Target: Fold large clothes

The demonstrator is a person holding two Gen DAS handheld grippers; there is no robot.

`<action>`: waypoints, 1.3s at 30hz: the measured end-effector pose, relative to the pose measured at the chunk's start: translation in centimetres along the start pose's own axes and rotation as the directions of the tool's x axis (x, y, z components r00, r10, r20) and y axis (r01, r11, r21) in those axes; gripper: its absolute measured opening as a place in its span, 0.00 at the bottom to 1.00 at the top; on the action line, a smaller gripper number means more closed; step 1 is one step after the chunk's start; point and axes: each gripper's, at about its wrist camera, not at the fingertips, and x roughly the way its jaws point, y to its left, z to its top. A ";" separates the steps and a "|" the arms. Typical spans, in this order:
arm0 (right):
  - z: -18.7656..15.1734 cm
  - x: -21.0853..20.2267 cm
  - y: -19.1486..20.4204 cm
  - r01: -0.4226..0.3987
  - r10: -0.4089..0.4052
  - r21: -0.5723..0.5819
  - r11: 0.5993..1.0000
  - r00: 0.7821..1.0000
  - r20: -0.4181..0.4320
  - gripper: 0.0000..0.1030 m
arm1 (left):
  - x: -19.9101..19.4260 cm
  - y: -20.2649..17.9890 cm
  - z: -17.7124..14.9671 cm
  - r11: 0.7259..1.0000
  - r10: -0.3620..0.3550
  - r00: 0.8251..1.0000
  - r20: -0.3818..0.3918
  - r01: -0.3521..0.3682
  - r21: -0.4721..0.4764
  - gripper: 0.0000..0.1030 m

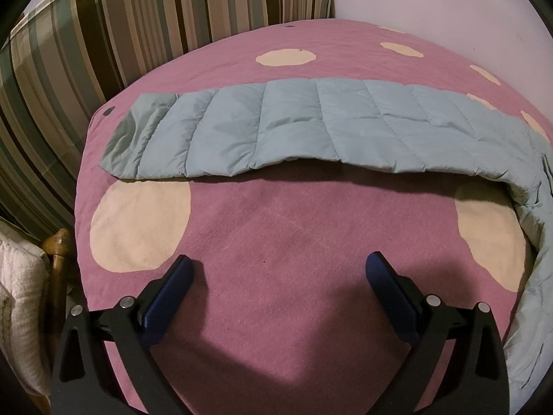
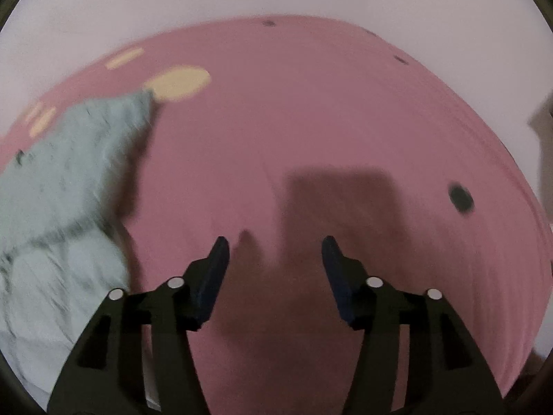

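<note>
A pink bedspread with cream ovals (image 1: 276, 228) carries the pale blue quilted padded garment (image 1: 293, 128), a long band across its far side. A fold seems just laid (a judgement); next calls for regrasping an edge. The left gripper (image 1: 280, 269) and right gripper (image 2: 274, 249) both gape empty above bare cloth.

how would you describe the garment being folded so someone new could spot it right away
Start at the pink bedspread with large cream dots. Across its far half lies a pale blue quilted jacket, stretched sideways and curling down the right edge. It is the only puffy, stitched-panel item there; everything else is flat fabric.
</note>
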 end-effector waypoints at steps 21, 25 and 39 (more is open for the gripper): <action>-1.9 0.5 -1.0 0.096 -0.096 -0.001 0.995 0.994 0.061 0.81 | -1.5 8.6 3.9 0.993 -0.007 0.998 0.070 0.015 -0.117 0.95; -2.0 0.4 -0.8 0.106 -0.105 -0.003 0.994 0.992 0.062 0.82 | 1.0 12.9 5.5 0.974 -0.054 0.998 0.039 0.061 -0.220 0.74; -2.1 0.5 -0.3 0.146 -0.144 -0.022 0.989 0.987 0.071 0.83 | 5.9 17.0 8.6 0.912 -0.317 0.948 -0.007 0.303 -0.276 0.21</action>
